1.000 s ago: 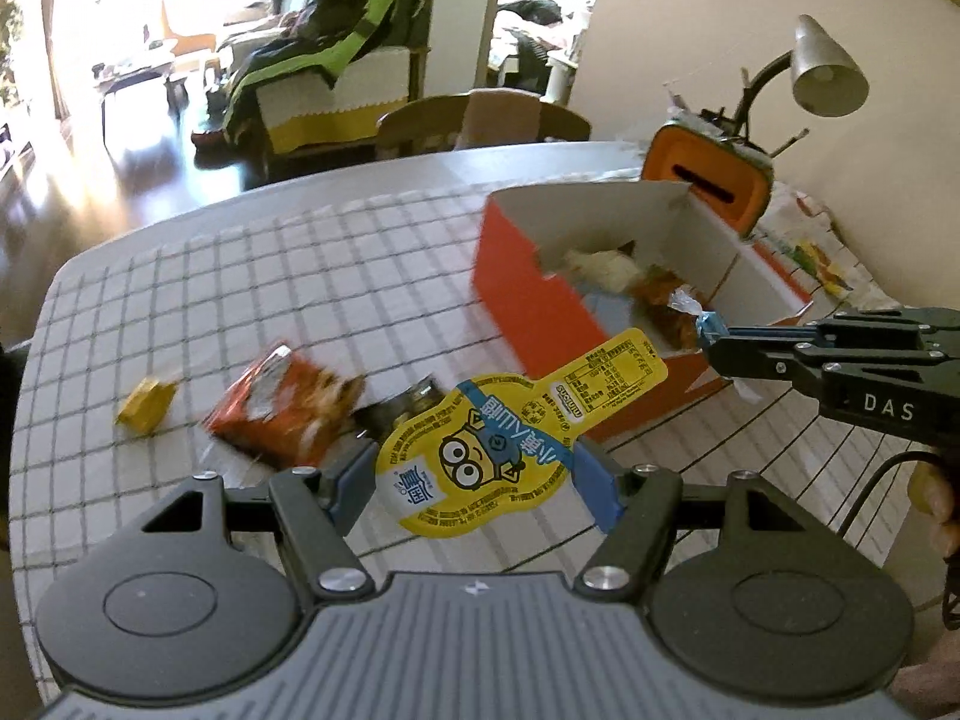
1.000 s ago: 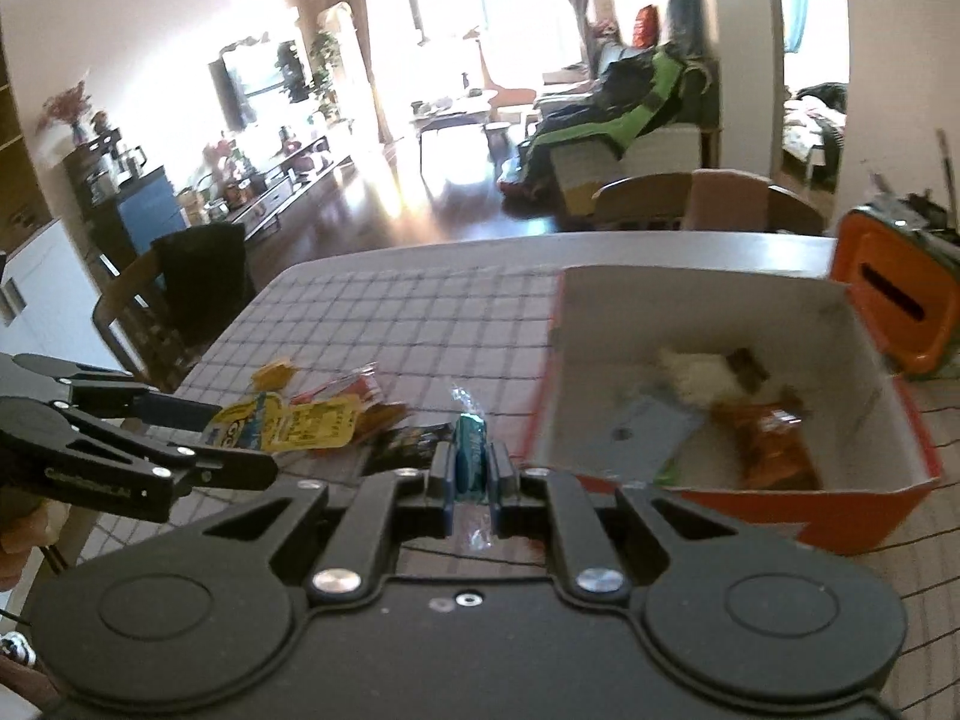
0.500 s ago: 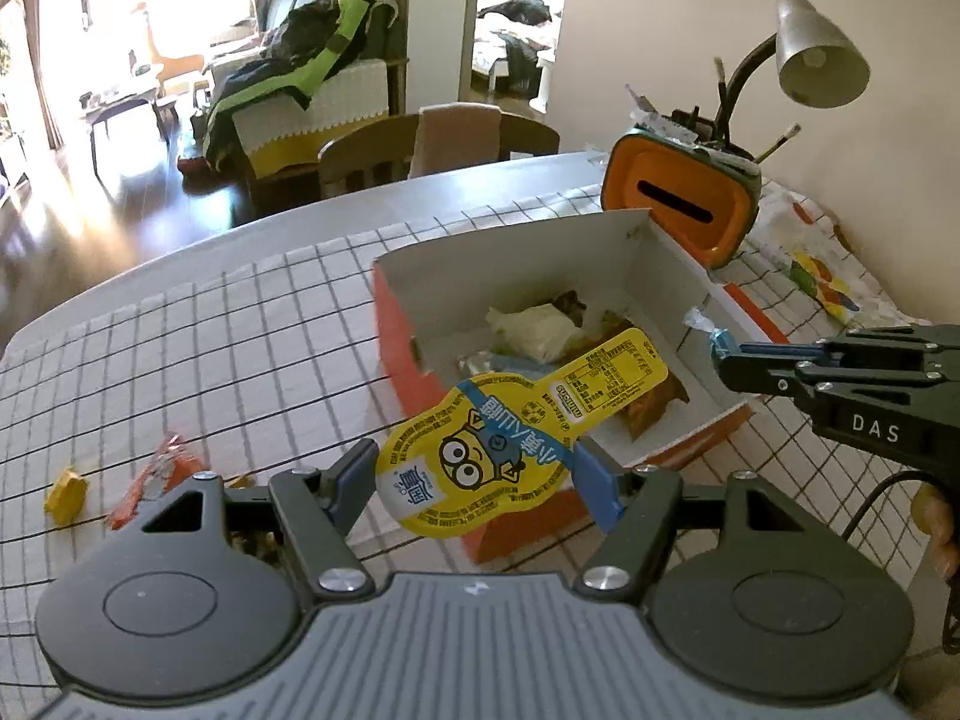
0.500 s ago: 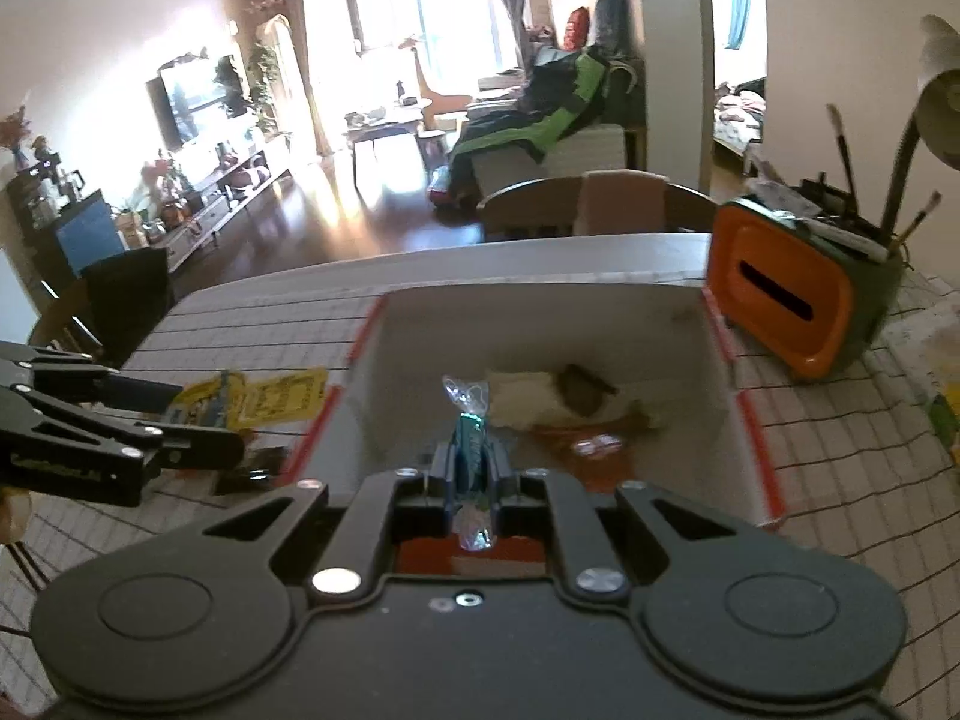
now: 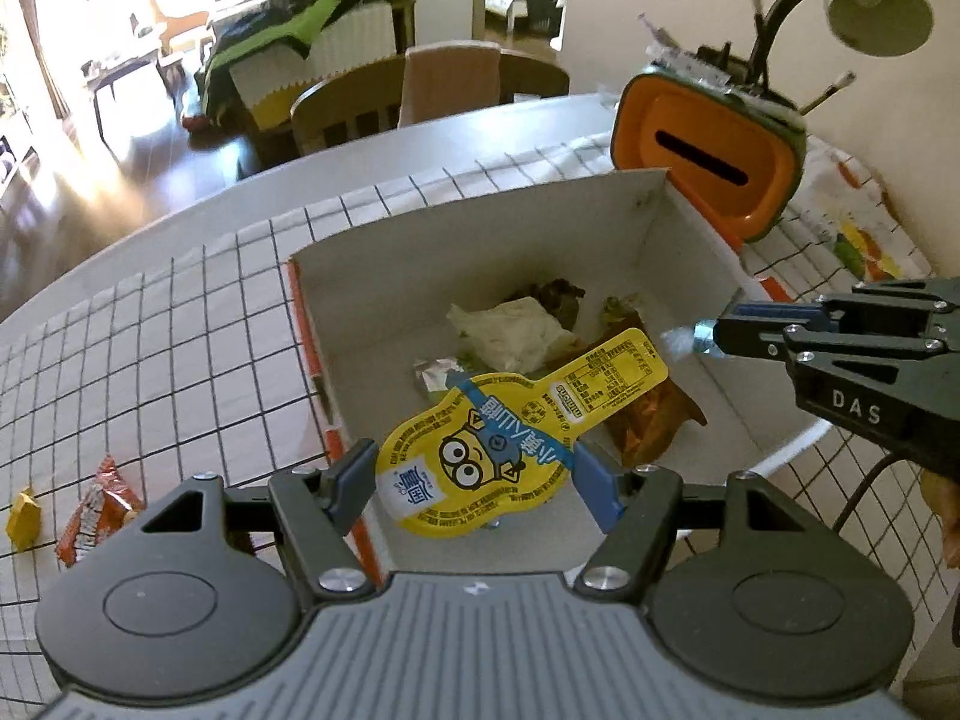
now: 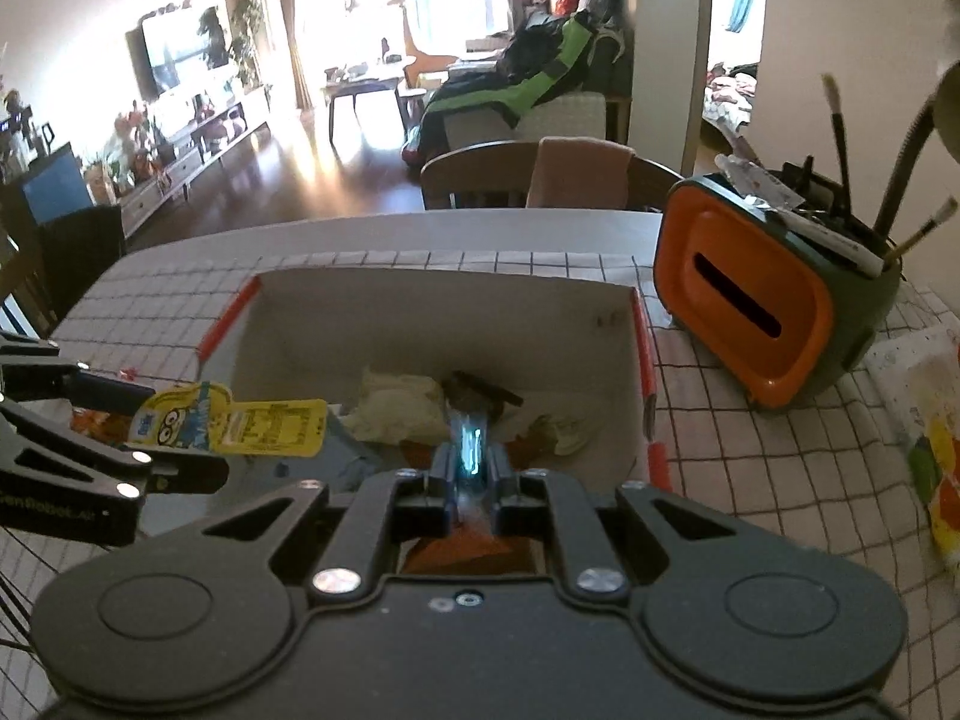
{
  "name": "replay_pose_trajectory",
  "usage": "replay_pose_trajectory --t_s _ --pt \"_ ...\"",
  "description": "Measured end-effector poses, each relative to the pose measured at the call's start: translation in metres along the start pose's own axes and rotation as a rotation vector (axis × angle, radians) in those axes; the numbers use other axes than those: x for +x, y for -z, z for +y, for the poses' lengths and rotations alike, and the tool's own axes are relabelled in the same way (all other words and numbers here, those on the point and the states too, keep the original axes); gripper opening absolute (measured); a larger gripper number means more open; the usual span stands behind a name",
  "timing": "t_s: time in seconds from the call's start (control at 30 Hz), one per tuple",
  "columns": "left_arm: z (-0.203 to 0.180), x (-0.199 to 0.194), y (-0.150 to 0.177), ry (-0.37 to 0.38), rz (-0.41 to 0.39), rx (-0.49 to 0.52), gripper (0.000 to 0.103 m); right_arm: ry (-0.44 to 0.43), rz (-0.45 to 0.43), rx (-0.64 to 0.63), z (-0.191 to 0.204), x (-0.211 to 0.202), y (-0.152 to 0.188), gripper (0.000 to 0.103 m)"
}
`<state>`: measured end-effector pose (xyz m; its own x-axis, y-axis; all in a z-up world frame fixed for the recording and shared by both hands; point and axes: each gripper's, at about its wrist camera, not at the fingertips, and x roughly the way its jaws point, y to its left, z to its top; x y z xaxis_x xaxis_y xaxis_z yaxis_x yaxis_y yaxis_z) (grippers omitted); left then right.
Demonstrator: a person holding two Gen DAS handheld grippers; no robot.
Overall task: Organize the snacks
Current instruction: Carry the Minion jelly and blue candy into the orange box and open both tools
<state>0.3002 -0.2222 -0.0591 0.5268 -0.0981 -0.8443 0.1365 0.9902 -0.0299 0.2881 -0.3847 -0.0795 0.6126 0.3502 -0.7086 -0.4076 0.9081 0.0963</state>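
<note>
The left gripper clamped a flat yellow cartoon-printed foil-lidded snack cup over the open red-sided white cardboard box; the right gripper pinched a slim glossy teal-wrapped candy above the box's crinkled wrappers.

The top of the box is wide open, so a gripper can come in from above. Its 4 walls stand up all around and block the way in from the sides. The floor of the box is partly full: a pale wrapper and a brown packet lie in the far and right parts. The near left corner is bare. The orange holder stands just beside the far right corner, with brushes sticking up. The lamp hangs over that side. Left of the box, the checked cloth is mostly free, with an orange packet and a small yellow piece lying on it.
</note>
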Motion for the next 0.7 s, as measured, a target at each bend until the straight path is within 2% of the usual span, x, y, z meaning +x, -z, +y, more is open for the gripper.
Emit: replay_pose_trajectory --t_s 0.37,0.5,0.7 --pt "-0.012 0.058 -0.015 -0.057 0.158 0.010 0.070 -0.021 0.077 -0.031 -0.009 0.042 -0.011 0.010" --pt "-0.013 0.069 -0.015 -0.056 0.188 0.010 0.070 -0.045 0.096 -0.031 -0.011 0.046 -0.006 0.010" --pt "-0.020 0.075 -0.013 -0.049 0.186 0.041 0.071 -0.070 0.110 -0.023 -0.013 0.042 0.000 0.010"
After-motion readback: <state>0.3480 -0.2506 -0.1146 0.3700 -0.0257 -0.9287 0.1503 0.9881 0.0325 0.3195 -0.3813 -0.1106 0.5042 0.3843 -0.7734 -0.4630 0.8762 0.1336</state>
